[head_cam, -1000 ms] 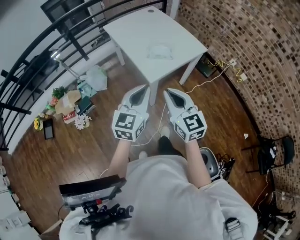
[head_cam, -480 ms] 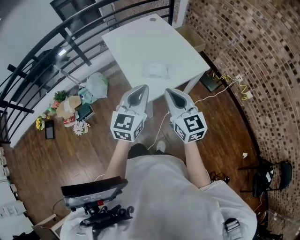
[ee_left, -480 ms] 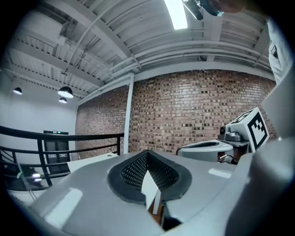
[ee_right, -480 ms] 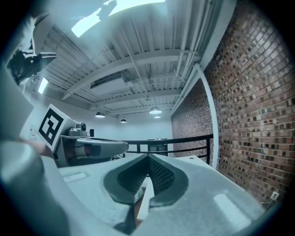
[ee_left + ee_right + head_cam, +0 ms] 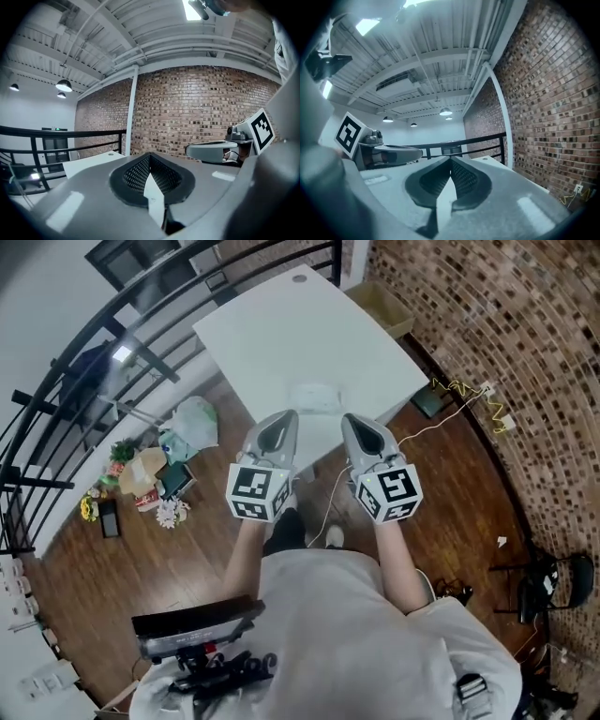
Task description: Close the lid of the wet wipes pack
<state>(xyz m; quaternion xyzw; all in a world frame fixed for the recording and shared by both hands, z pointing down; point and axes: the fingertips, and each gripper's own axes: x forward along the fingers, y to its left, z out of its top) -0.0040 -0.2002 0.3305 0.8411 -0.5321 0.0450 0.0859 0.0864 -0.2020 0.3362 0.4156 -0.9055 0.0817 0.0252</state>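
The wet wipes pack (image 5: 314,397) is a small white packet lying near the front edge of the white table (image 5: 272,324). It is too small and pale to tell how its lid stands. My left gripper (image 5: 282,422) and right gripper (image 5: 358,426) are held side by side at chest height, just short of the table edge, tips pointing toward the pack. Both are shut with nothing between the pads. In the left gripper view the jaws (image 5: 150,155) meet at the tip; the right gripper view shows the same (image 5: 451,159). The pack is hidden in both gripper views.
A black railing (image 5: 141,324) runs behind and left of the table. Bags, flowers and clutter (image 5: 150,465) lie on the wooden floor at left. A cardboard box (image 5: 380,306) and a yellow cable (image 5: 459,390) sit by the brick wall (image 5: 525,352). A black chair (image 5: 553,577) stands at right.
The person has walked toward the table, so it and the pack now lie just beyond the gripper tips. Both grippers stayed shut and side by side.
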